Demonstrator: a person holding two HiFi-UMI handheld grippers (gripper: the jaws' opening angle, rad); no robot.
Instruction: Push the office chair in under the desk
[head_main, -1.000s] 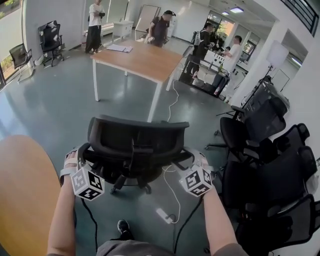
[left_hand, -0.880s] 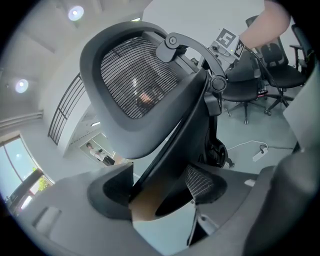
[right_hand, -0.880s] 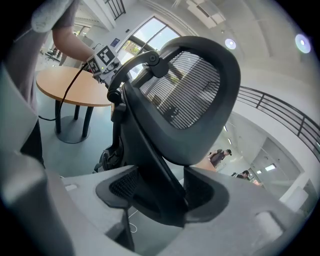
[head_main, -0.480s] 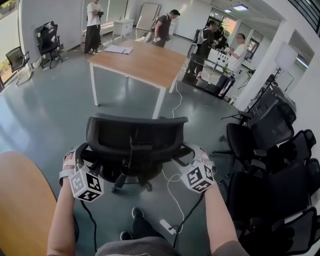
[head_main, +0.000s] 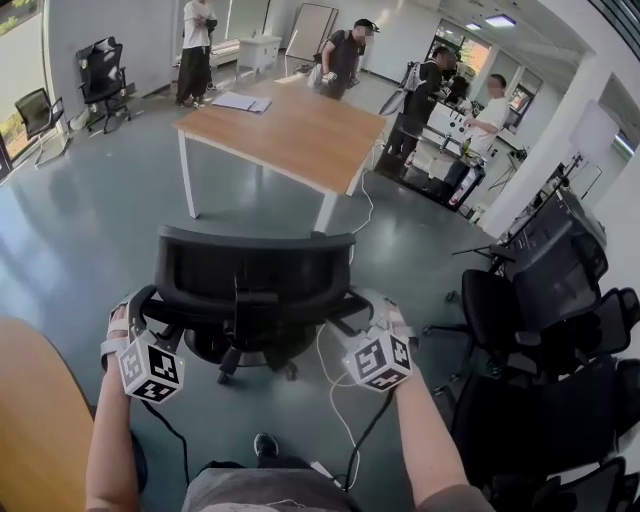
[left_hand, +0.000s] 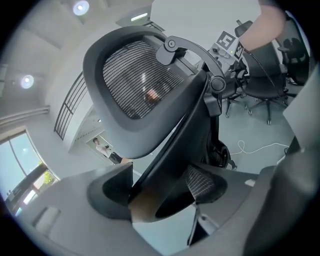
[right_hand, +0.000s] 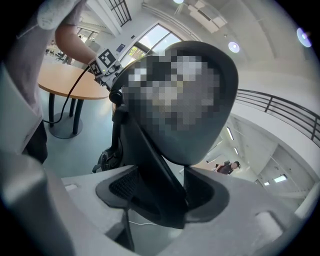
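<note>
— Open-plan office, grey floor (head_main: 90, 230), several people (head_main: 345, 55) standing at the far end. What is under review?

— One black office chair (head_main: 255, 275), near centre. Its mesh back is turned to the person and its seat faces the far side.

— And the desk?

— A wooden surface (head_main: 290, 125) on white legs stands far centre, with papers (head_main: 240, 101) on its far left part. The chair stands well apart from it, on the near side, with bare floor between the two.

— State of the left gripper (head_main: 140, 310)?

— It is at the left side of the chair's back. In its own view a dark strut of the chair frame runs between the jaws, and they are clenched on it, standing wide.

— The right gripper (head_main: 378, 318)?

— It is at the right side of the back, level with the other. Its jaws are likewise clenched on a dark strut of the frame, which fills the gap between them.

— Anything else noted?

— A white cable (head_main: 335, 375) lies on the floor just right of the chair base. A cluster of spare black chairs (head_main: 540, 310) stands at the right. Two more chairs (head_main: 100, 75) are at the far left by the windows. The edge of a rounded tabletop (head_main: 30, 420) shows at the near left.
</note>
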